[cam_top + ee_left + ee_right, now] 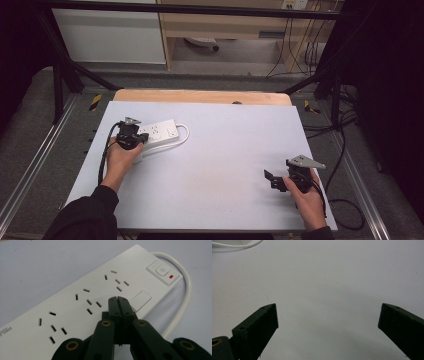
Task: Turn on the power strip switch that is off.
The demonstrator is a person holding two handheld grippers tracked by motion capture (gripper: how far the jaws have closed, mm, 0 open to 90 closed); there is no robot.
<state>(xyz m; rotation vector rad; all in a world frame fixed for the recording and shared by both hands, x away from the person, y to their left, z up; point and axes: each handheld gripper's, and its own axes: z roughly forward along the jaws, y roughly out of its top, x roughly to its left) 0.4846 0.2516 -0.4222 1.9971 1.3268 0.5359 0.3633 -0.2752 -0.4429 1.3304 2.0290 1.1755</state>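
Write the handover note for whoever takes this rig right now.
Left tool: jaws shut, nothing between them, tips over the power strip near its blank panel; contact cannot be told.
Right tool: jaws open, empty, above bare table at the near right.
Power strip lies flat at the table's far left, cable looped behind it, switch at the far end, no plug in any socket.
Done: nothing visible. Left: likely pressing the switch.

one white power strip (159,133), one white cable (184,137), two hand-held grippers, one table (225,150)
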